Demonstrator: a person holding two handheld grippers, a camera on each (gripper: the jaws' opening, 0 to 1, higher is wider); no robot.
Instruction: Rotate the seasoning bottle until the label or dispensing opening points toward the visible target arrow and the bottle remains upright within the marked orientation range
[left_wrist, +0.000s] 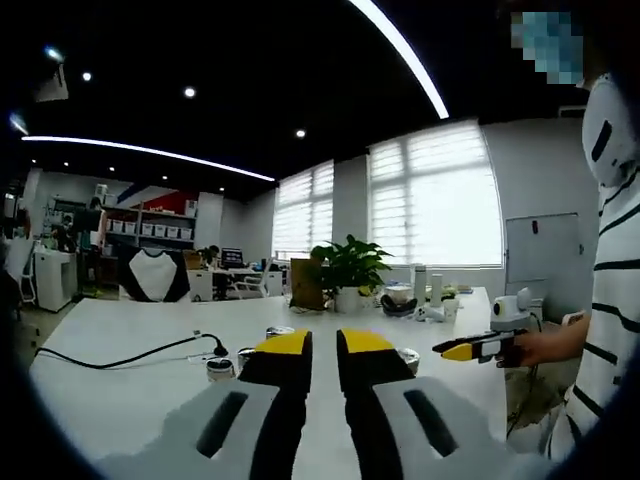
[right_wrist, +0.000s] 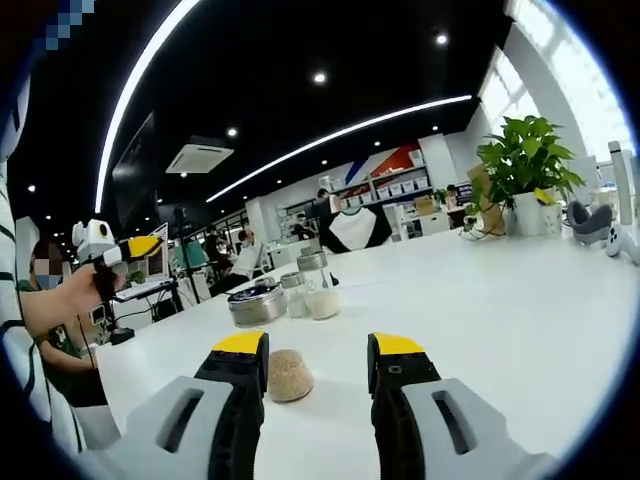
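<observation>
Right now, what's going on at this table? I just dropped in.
A person in a striped shirt holds a gripper in each hand over a white table. The right gripper is open, low over the table, with a small tan lump between its jaws. Beyond it stand two clear seasoning bottles and a round metal tin, untouched. The left gripper is nearly closed and holds nothing.

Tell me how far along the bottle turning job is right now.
Nothing looks done yet. The right gripper is open and empty, pointed at the seasoning bottles beside a metal tin on the white table. The left gripper is nearly closed, holding nothing. Grasping and rotating a bottle remain; no target arrow is visible.
</observation>
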